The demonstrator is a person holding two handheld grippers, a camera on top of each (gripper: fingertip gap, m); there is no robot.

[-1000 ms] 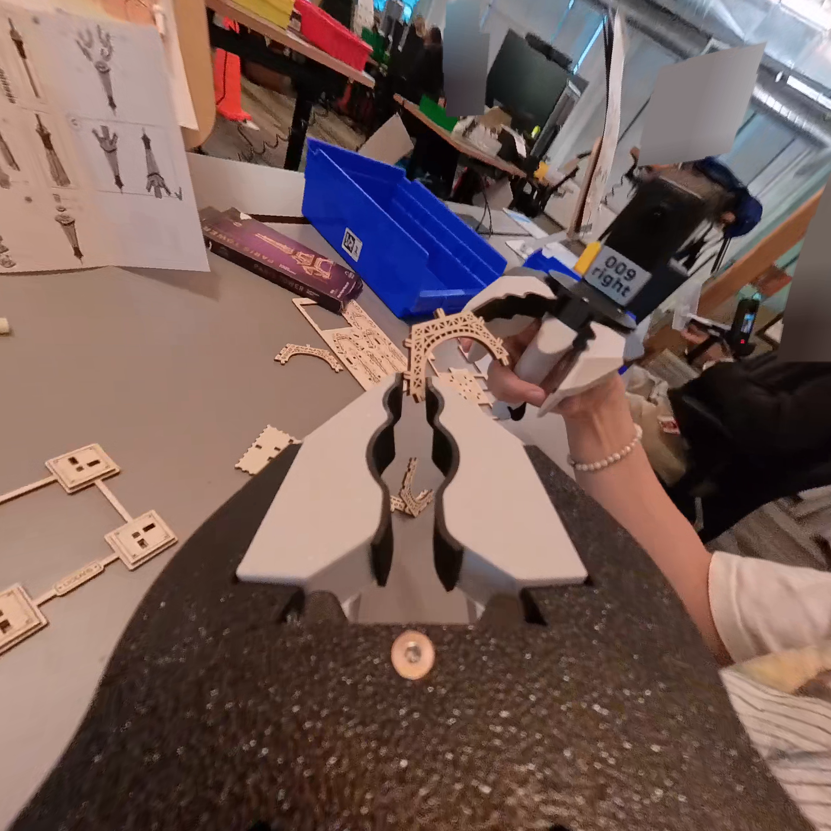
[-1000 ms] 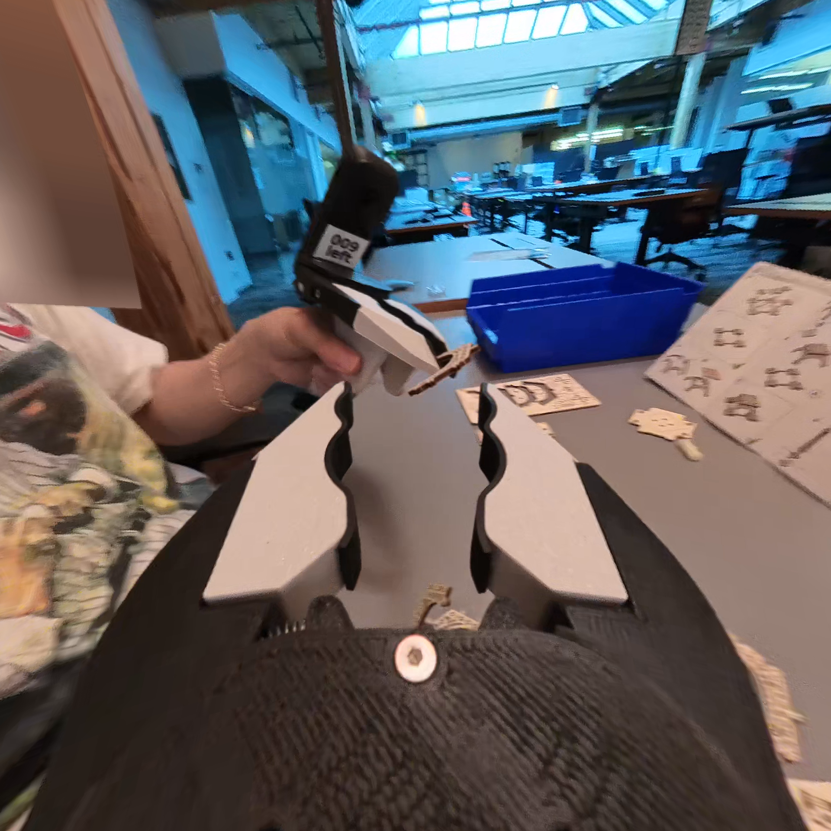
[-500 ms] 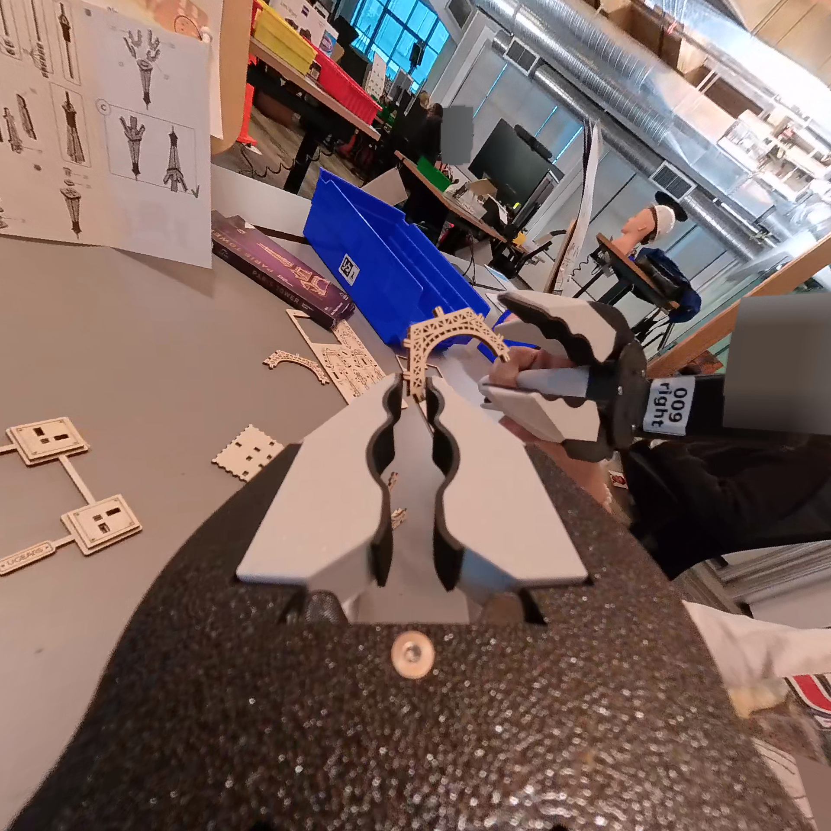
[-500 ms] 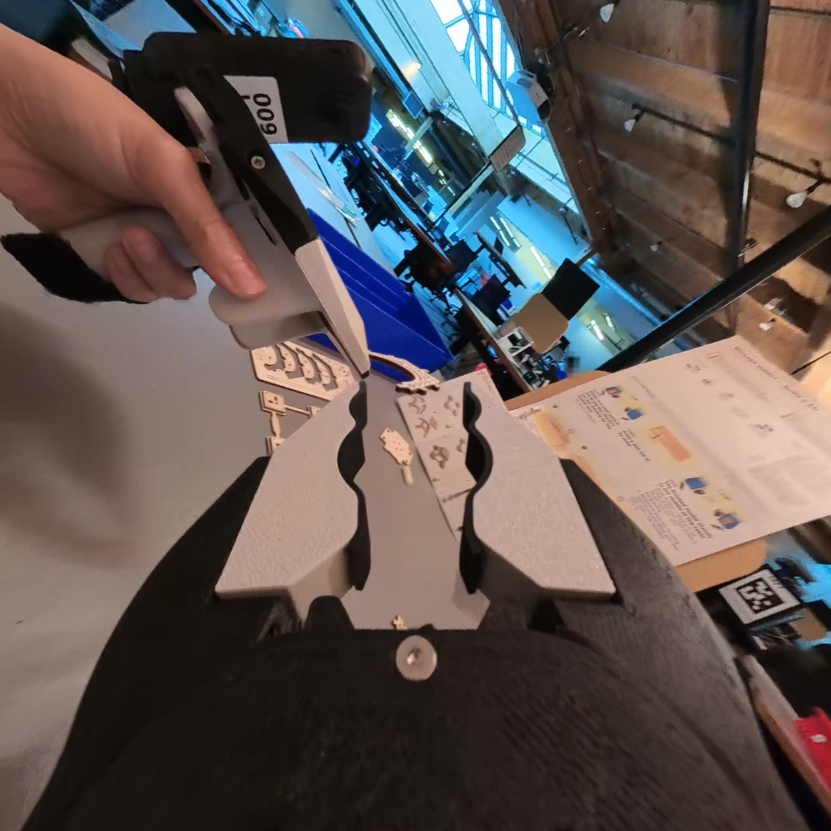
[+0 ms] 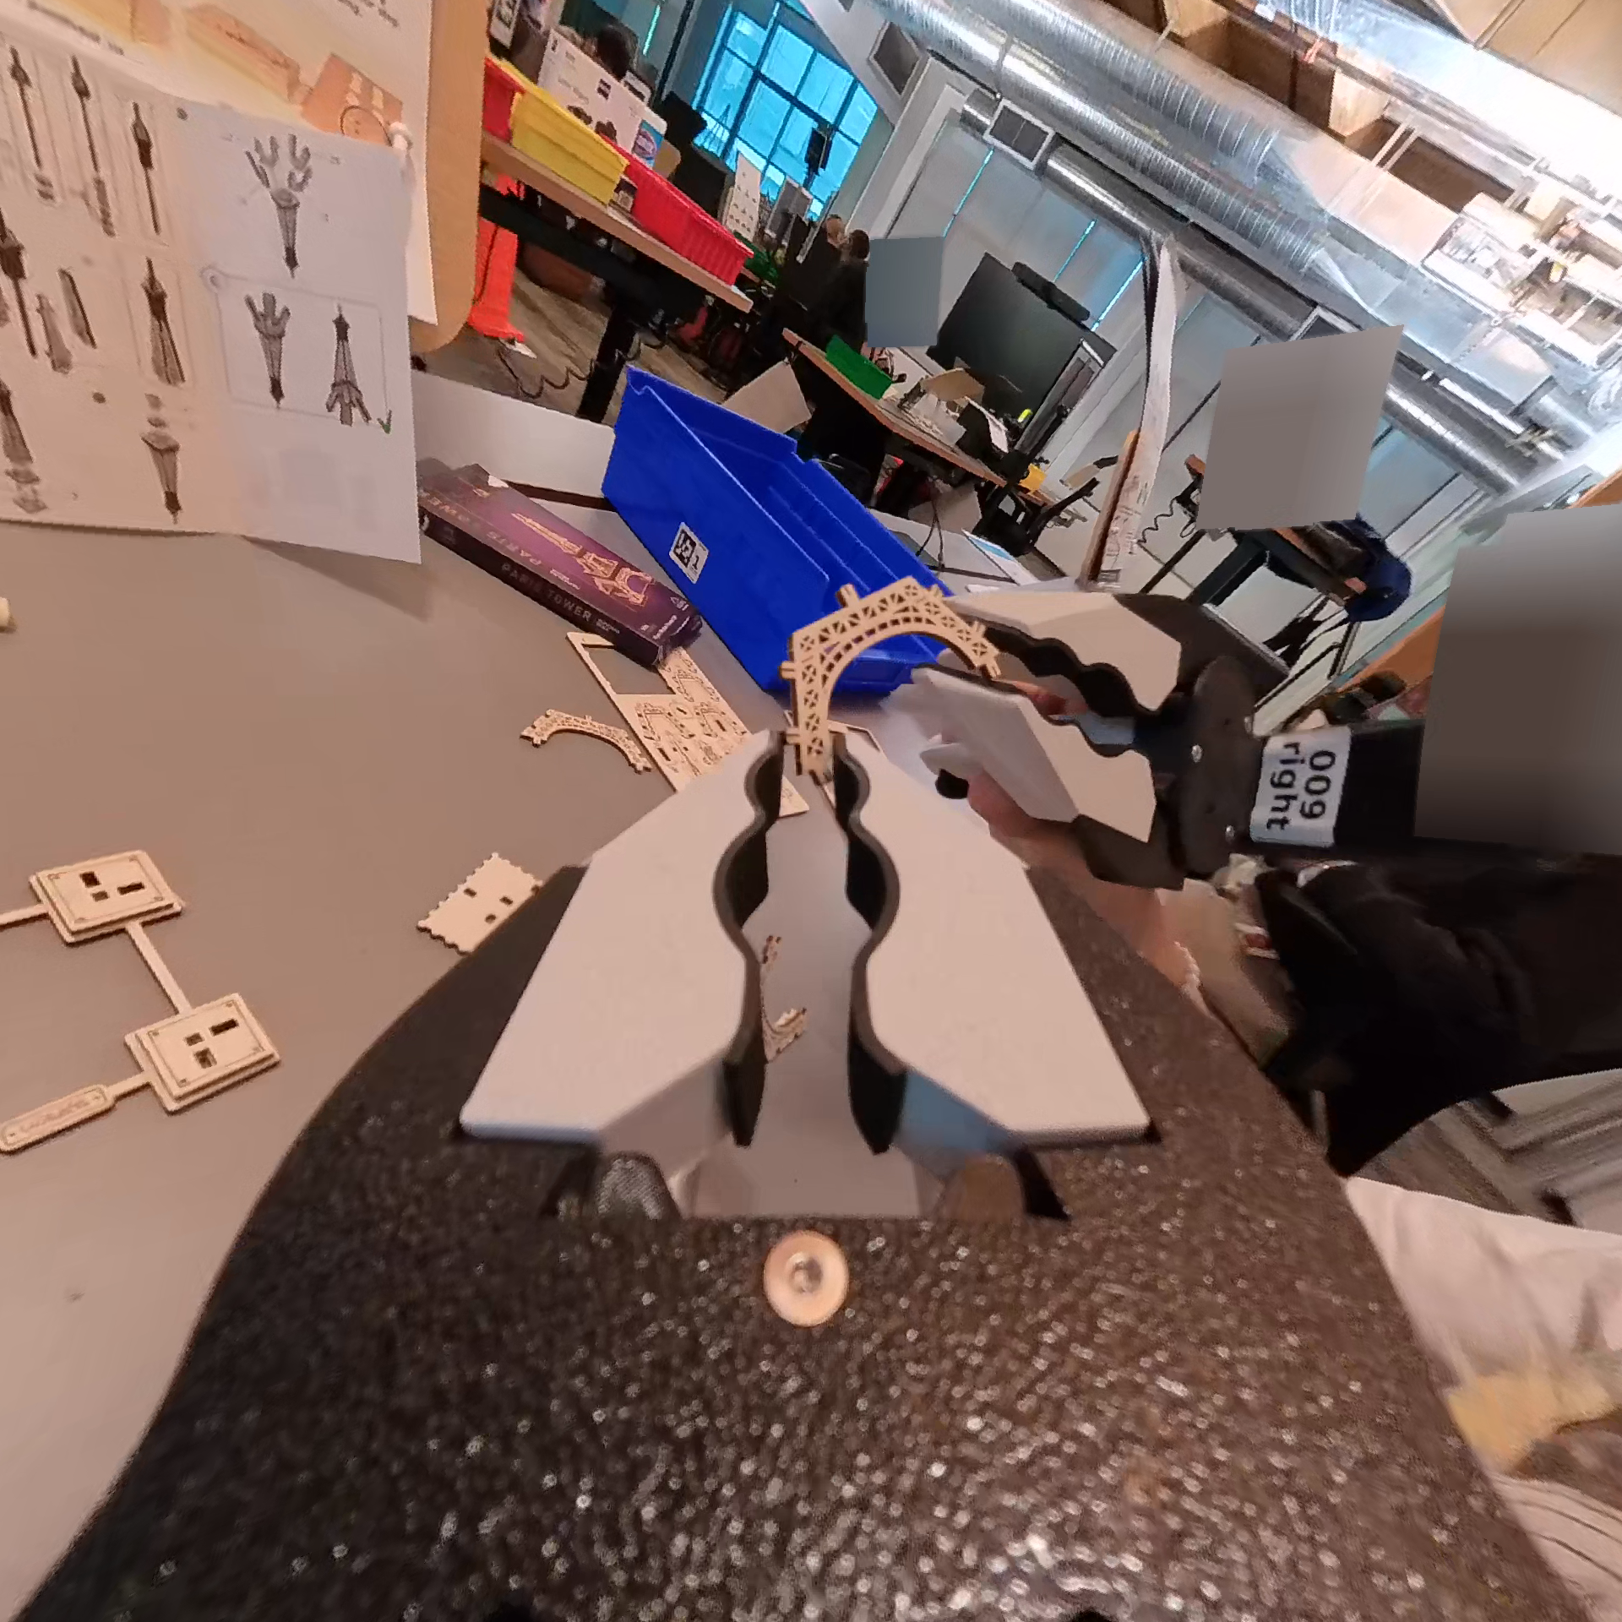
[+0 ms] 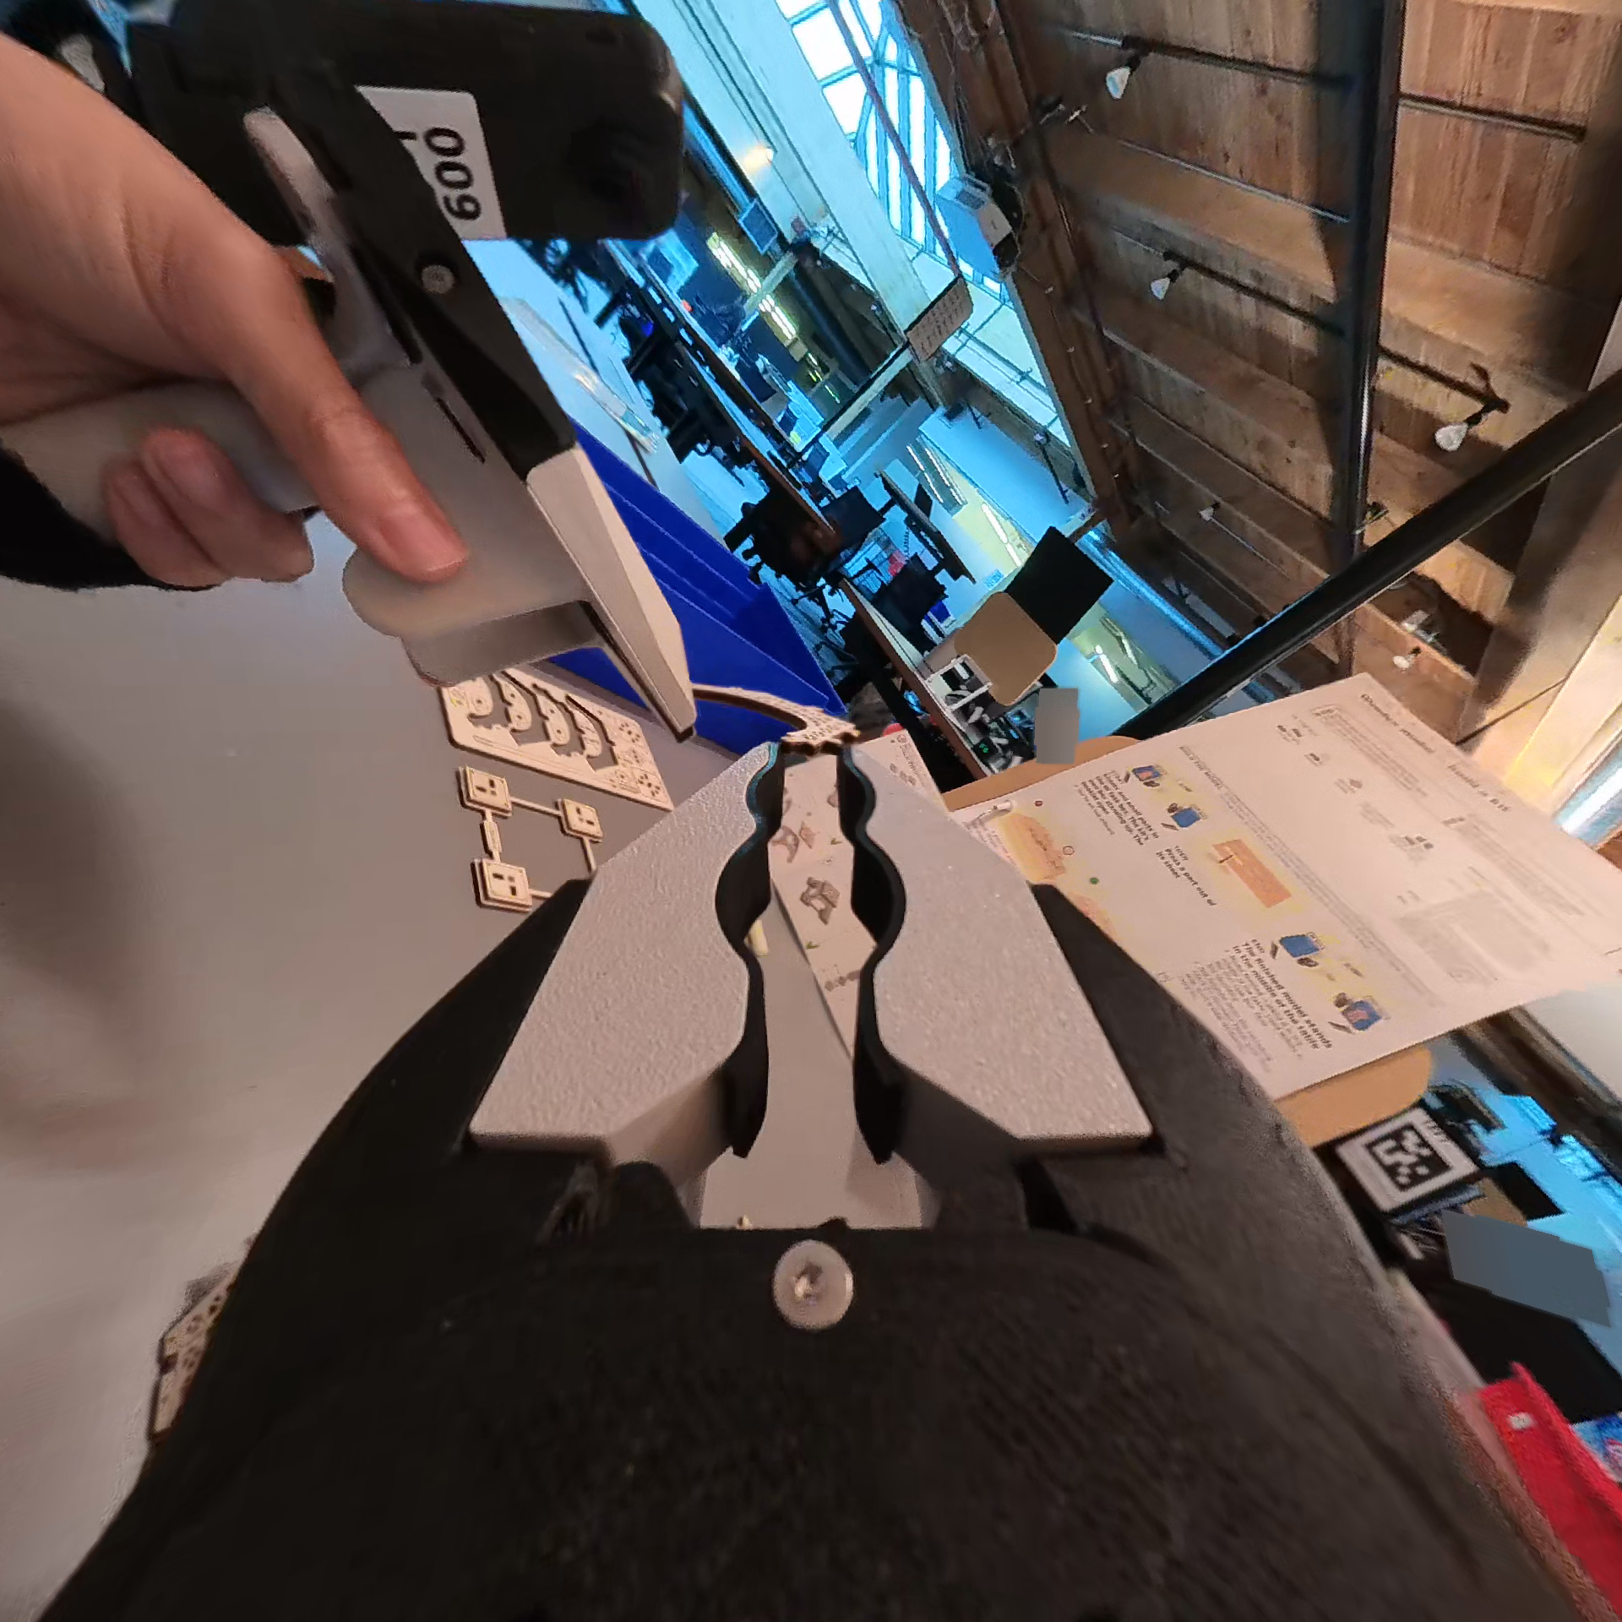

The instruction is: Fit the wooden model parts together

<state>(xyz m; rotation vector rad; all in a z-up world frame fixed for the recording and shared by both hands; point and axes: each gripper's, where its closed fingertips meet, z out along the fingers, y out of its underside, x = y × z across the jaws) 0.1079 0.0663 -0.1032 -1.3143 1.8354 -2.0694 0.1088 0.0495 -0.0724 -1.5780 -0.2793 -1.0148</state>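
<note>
gripping: left gripper point(image 5: 809, 762) clamps one foot of the pale latticed wooden arch piece point(image 5: 864, 645), raised above the grey table point(image 5: 263, 702).
right gripper point(image 6: 809, 757): fingertips pinch the arch's other foot.

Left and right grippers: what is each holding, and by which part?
Both pinch one wooden lattice arch: the left gripper grips one foot, the right gripper the opposite foot, each at the fingertips.
</note>
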